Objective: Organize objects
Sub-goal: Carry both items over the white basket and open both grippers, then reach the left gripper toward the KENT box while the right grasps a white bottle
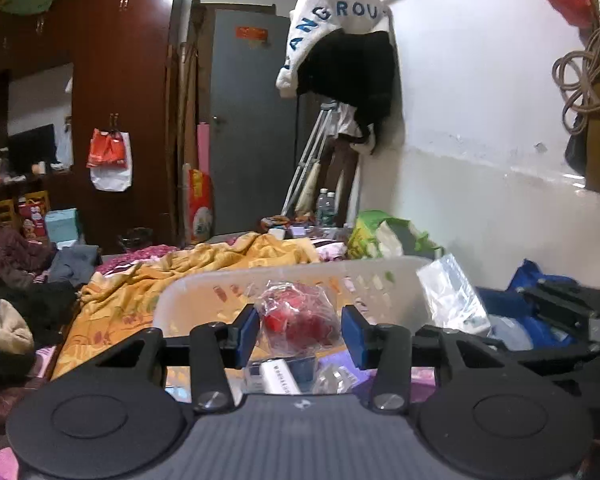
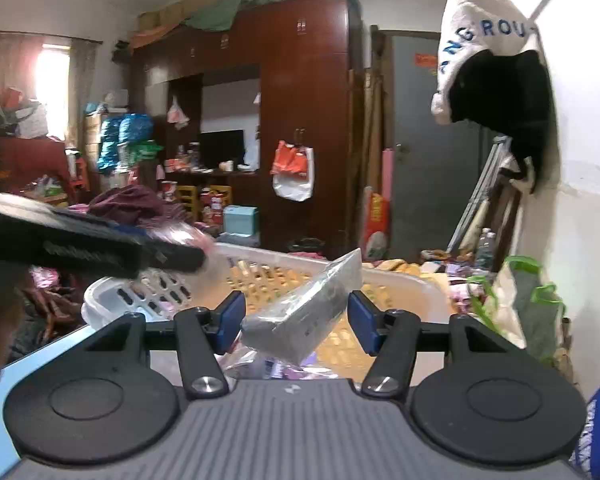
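While both tools hang over the white basket, each has something between its fingers. Left tool: jaws spread, a clear bag of red items sits in the gap, not visibly pinched; whether it is dropping or resting on the pile below cannot be told. Right tool: jaws also spread, a plastic-wrapped grey packet tilted across the gap, one corner pointing up, pads apart from it on both sides. It looks released rather than gripped.

Step in hand, as a judgement: dropping small items into the basket. Already inside, seen from the left wrist: a white box, crinkled clear wrappers, purple packaging.

Next move likely calls for pulling both tools back and up, clear of the rim, then going for the next loose item.

Edges and room: the basket rim runs across ahead of both tools. The left tool's black body crosses the right wrist view at the basket's left rim, so the two tools work close together. Yellow blanket beyond the basket; white wall to the right; blue bag near the right rim. Open room lies mostly upward and back.
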Demonstrator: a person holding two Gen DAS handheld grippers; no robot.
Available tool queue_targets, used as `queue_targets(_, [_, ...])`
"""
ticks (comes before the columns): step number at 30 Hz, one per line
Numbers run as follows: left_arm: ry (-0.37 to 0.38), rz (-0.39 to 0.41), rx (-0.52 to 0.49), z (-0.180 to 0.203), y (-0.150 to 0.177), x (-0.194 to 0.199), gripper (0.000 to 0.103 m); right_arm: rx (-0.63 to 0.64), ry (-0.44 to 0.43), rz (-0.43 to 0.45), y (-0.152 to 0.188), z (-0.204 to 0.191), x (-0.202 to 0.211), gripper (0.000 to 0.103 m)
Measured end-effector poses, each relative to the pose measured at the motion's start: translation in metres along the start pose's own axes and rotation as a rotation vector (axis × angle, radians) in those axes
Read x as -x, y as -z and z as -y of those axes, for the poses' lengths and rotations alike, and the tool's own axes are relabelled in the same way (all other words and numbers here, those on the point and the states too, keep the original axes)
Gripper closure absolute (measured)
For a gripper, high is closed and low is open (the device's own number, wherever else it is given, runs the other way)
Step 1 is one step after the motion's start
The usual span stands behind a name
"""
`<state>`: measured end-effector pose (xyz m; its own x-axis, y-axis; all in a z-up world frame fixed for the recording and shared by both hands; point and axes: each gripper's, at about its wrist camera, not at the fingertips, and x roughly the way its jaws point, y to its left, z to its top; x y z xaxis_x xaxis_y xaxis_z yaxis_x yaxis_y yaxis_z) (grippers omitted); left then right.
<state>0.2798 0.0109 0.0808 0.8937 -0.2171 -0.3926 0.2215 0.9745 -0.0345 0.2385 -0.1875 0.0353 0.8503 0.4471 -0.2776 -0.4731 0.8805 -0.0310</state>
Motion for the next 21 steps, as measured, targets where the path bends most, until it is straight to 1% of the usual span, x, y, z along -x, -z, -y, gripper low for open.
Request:
queue_targets(1, [0.002,0.0,-0.002,0.0,0.002,-0.002,0.053,0.014,-0.005,-0.001,0.001,-0.002,0.0,0.043])
queue_targets(2, [0.008,-0.01,-0.005,0.0,0.004,-0.005,0.047,0.036,-0.002,0.0,0.001,-0.005,-0.001,0.043])
queue_targets(3, [0.018,-0.017,-0.008,0.0,0.004,-0.006,0.033,0.052,0.0,-0.002,0.0,-0.007,-0.001,0.038])
queue_targets(4, [0.009,-0.008,-0.011,0.0,0.004,-0.005,0.027,0.069,0.006,-0.011,0.0,-0.011,-0.001,0.02])
queue_targets(5, [-0.013,0.014,-0.014,-0.003,0.006,0.002,0.012,0.082,0.023,-0.009,-0.001,-0.014,0.002,0.013])
queue_targets(6, [-0.02,0.048,-0.012,-0.004,0.006,0.012,0.002,0.09,0.046,0.018,0.001,-0.017,0.01,0.006])
queue_targets(7, [-0.011,0.082,-0.009,-0.006,0.007,0.023,0.0,0.101,0.063,0.059,0.001,-0.019,0.022,0.0])
queue_targets(9, [0.005,0.15,0.005,-0.012,0.012,0.049,0.0,0.073,0.057,0.145,0.004,-0.018,0.05,0.0])
queue_targets(11, [0.033,0.227,0.019,-0.015,0.031,0.076,0.0,-0.002,0.053,0.183,0.012,-0.015,0.078,0.0])
queue_targets(12, [0.044,0.224,0.024,-0.016,0.04,0.084,0.0,-0.056,0.055,0.175,0.02,-0.013,0.089,0.0])
queue_targets(13, [0.052,0.185,0.024,-0.015,0.05,0.089,0.0,-0.092,0.055,0.146,0.026,-0.012,0.093,0.0])
queue_targets(14, [0.053,0.142,0.017,-0.013,0.062,0.091,0.0,-0.115,0.054,0.093,0.035,-0.012,0.096,0.0])
queue_targets(16, [0.053,0.077,-0.022,-0.006,0.086,0.092,0.0,-0.104,0.039,-0.005,0.054,-0.017,0.097,0.0])
queue_targets(17, [0.046,0.064,-0.03,-0.003,0.095,0.094,0.002,-0.09,0.007,-0.031,0.063,-0.02,0.096,0.001])
queue_targets(19, [0.014,0.047,-0.035,0.0,0.112,0.094,0.004,-0.076,-0.025,-0.052,0.079,-0.025,0.093,0.007])
queue_targets(21, [-0.016,0.032,-0.035,-0.001,0.125,0.091,0.009,-0.053,-0.019,-0.085,0.09,-0.033,0.088,0.023])
